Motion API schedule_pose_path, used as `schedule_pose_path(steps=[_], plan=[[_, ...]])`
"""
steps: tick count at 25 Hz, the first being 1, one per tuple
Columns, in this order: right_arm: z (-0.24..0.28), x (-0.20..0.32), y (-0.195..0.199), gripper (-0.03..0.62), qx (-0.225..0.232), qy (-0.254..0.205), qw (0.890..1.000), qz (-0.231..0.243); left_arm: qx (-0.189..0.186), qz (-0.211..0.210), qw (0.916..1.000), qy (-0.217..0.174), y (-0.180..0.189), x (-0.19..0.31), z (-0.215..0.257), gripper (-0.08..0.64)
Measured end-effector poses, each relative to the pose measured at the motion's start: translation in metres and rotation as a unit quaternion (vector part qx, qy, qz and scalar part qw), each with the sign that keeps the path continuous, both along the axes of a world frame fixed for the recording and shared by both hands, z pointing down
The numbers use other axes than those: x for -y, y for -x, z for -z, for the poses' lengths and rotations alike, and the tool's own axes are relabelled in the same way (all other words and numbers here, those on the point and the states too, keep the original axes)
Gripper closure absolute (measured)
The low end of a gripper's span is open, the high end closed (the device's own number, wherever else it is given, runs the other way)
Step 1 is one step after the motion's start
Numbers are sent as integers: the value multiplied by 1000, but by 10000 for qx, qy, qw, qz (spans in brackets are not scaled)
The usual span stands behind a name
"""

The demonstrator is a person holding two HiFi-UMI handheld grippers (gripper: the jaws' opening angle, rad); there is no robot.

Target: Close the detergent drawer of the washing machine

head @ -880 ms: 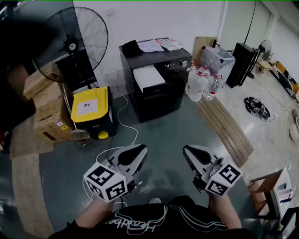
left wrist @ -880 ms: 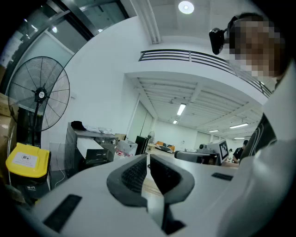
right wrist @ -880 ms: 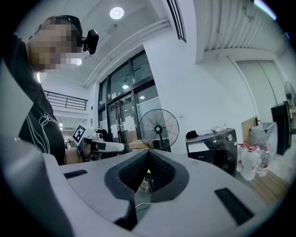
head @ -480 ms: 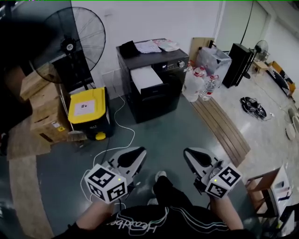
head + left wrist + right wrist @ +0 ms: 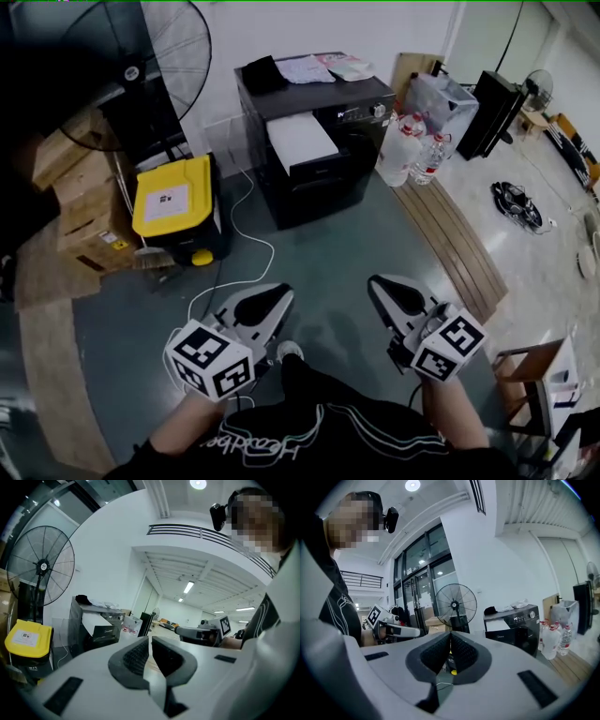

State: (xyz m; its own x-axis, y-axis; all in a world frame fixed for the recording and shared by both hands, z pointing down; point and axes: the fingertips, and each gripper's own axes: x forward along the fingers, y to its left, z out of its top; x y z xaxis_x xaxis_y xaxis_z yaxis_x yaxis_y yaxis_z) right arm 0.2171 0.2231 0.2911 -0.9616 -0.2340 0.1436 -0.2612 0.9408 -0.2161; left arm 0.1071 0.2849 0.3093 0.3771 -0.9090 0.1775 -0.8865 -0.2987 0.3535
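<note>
**Gripper state.** The left gripper (image 5: 149, 642) is clenched: its ribbed pads meet at the tips, with nothing between them. The right gripper (image 5: 450, 637) is likewise closed and empty. In the head view both units sit in the lower half of the frame, side by side above the person's legs and well apart from any appliance. Both point toward the top of the frame.

**Task object.** The washing machine (image 5: 361, 155) is a dark cabinet against the white wall at the upper centre of the head view. The detergent drawer (image 5: 302, 141) shows as a white slab projecting from the upper left of the machine's front. It appears to be pulled out.

**Surroundings.** A stretch of dark floor, crossed by a white cable (image 5: 246, 253), lies between the grippers and the machine. A yellow-lidded box (image 5: 172, 201) stands left of the machine. Water bottles (image 5: 412, 150) stand to its right.

**Progress.**
1. Approach: not complete. Neither gripper is within reach of the drawer.
2. Contact with the drawer face: not yet made.
3. Push to flush: not yet done.

Judged from these views, the whole task is left to do. The closed jaws would suit a push with the tips.
</note>
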Motion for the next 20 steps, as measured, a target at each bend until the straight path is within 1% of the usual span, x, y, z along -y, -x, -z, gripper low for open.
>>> schedule_pose_path(steps=[5, 8, 11, 13, 16, 20], plan=[[-17, 61, 57, 565, -16, 273, 9996, 103, -114, 99, 9997, 177, 50, 51, -15, 518], [-27, 93, 94, 565, -68, 284, 9994, 197, -187, 264, 9990, 303, 86, 83, -23, 518], [-34, 124, 121, 565, -70, 295, 9992, 261, -228, 381, 9982, 391, 115, 113, -29, 518], [-36, 144, 134, 565, -28, 307, 9992, 244, -191, 422, 9980, 436, 130, 130, -31, 518], [-41, 168, 147, 565, 7, 274, 9996, 89, -111, 475, 9977, 476, 147, 147, -33, 518], [-47, 182, 157, 565, -101, 175, 9998, 17, -68, 497, 9976, 478, 157, 161, -34, 518]])
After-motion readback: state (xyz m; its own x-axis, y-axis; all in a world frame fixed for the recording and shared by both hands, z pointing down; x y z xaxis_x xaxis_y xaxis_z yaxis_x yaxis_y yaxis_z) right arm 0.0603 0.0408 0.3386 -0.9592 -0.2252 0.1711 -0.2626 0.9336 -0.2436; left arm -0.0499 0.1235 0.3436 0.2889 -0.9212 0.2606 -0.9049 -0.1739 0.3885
